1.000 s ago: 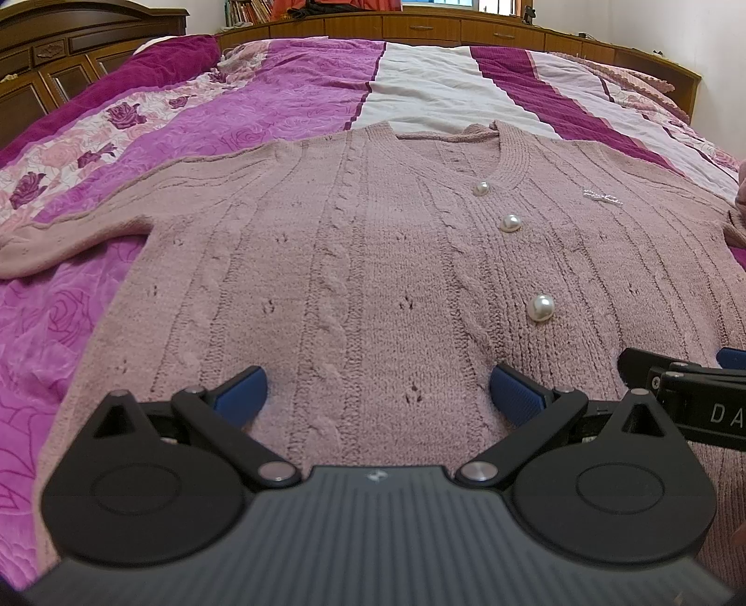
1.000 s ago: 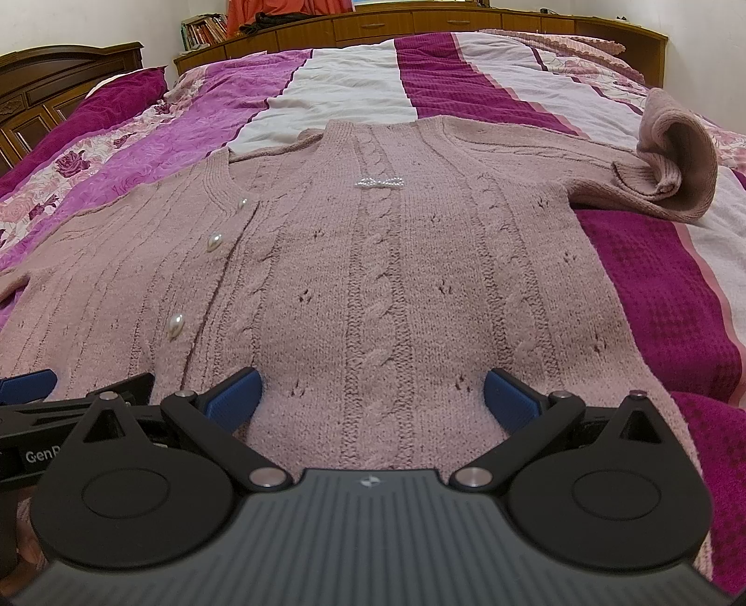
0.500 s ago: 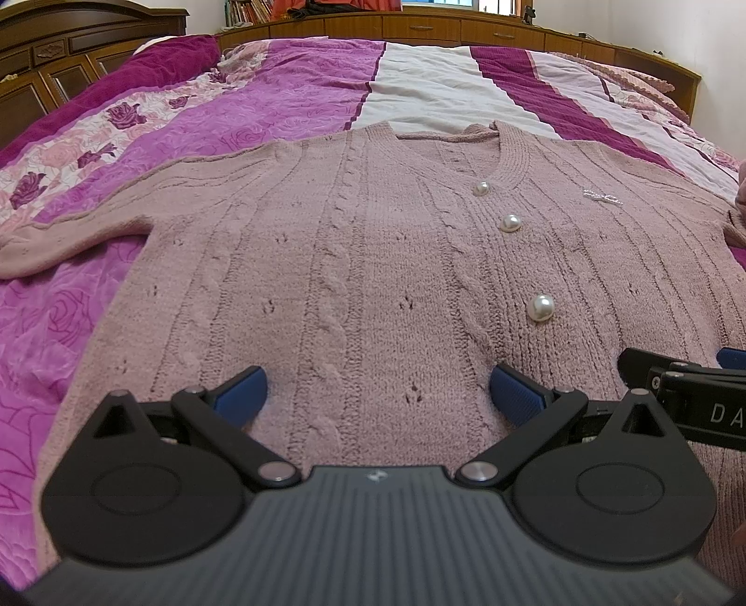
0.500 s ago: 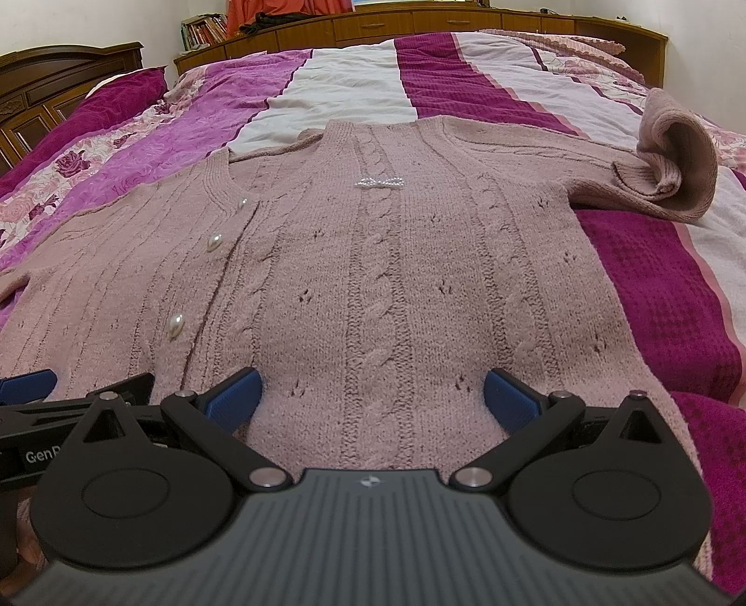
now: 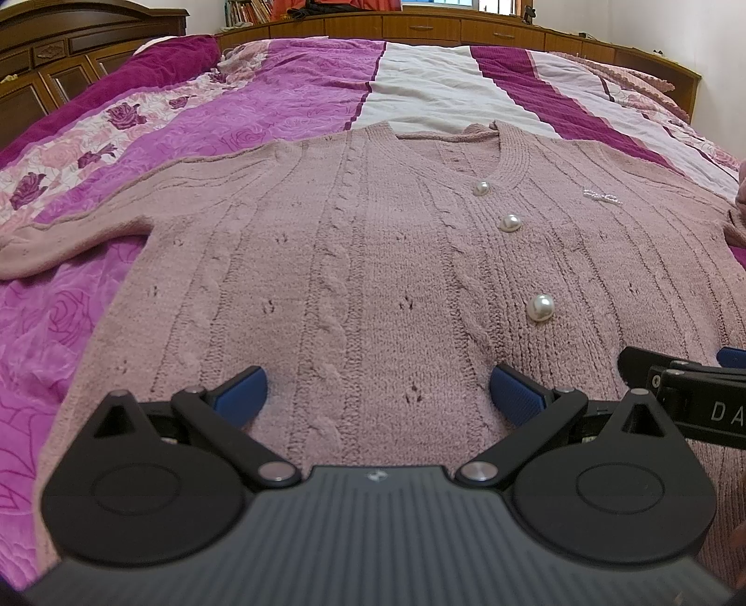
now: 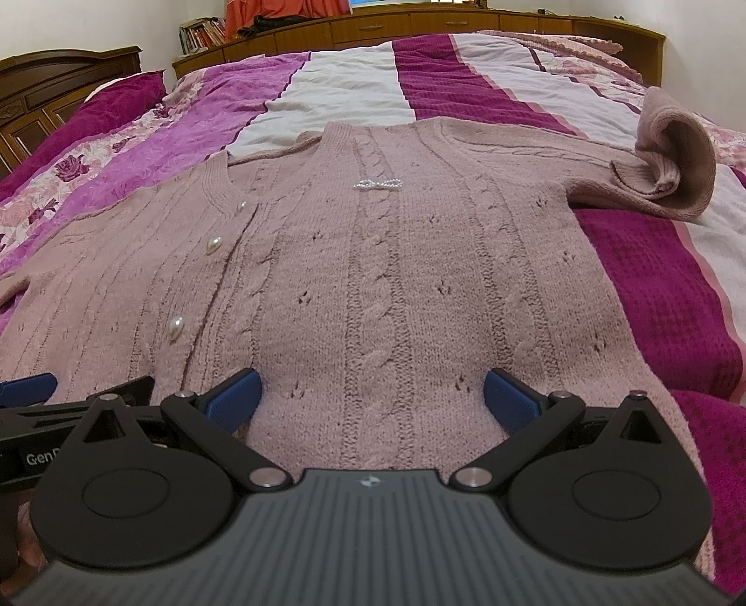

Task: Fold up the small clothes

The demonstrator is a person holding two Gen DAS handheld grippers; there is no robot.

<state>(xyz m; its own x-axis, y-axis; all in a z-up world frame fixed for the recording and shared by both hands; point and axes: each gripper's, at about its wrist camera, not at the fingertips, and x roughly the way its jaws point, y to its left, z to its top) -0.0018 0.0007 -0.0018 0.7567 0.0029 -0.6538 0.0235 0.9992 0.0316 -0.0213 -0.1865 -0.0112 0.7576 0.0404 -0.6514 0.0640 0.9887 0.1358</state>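
No movement is seen since the earlier frames: both grippers and the cardigan are placed as before. Nearest in the left wrist view, the left gripper [image 5: 376,394] is shown with its blue fingers [image 5: 240,394] spread wide apart, nothing held between them, low over the hem end of the cardigan [image 5: 354,261]. At the right edge of that view, part of the right gripper [image 5: 685,391] is seen just beside it. In the right wrist view, the right gripper [image 6: 373,396] is likewise shown with fingers [image 6: 510,401] wide apart and empty, over the hem of the cardigan [image 6: 382,279]. The cardigan is laid flat, front up, on the bedspread [image 5: 289,107], with pearl buttons [image 5: 540,307] closed along the placket and a small beaded bow [image 6: 376,184] on the chest. One sleeve [image 5: 70,233] is stretched out flat to the left; the other sleeve [image 6: 671,168] is bunched up in a heap at the right. Farthest back, a wooden headboard [image 6: 60,88] and a wooden ledge [image 6: 466,23] are seen. No containers are shown.
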